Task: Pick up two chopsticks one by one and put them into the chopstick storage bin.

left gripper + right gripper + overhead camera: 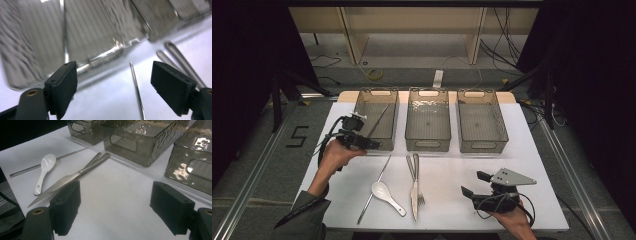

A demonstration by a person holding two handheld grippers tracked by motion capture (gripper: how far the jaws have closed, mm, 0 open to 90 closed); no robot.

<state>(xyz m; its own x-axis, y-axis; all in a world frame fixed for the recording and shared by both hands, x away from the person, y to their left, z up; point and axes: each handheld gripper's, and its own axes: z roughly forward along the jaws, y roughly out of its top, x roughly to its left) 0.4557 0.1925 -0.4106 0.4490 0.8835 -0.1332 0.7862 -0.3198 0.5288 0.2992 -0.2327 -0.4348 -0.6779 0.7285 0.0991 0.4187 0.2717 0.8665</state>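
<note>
Three smoky clear bins stand in a row at the back of the white table [532, 165]. A metal chopstick [379, 120] leans inside the left bin [361, 107]. My left gripper [372, 145] hovers at that bin's front left corner, open, with nothing between its jaws [113, 72]. In front of the bins lie a second chopstick [374, 187] [137, 90], a white spoon [384, 192] [45, 168], a fork [411, 172] and a knife [414, 200] [67, 180]. At the front right my right gripper [472, 183] [115, 192] rests open and empty.
The middle bin [428, 142] and the right bin [482, 145] look empty. Bare table lies between the cutlery and my right gripper. Beyond the table are floor cables, a wooden frame and dark curtains on both sides.
</note>
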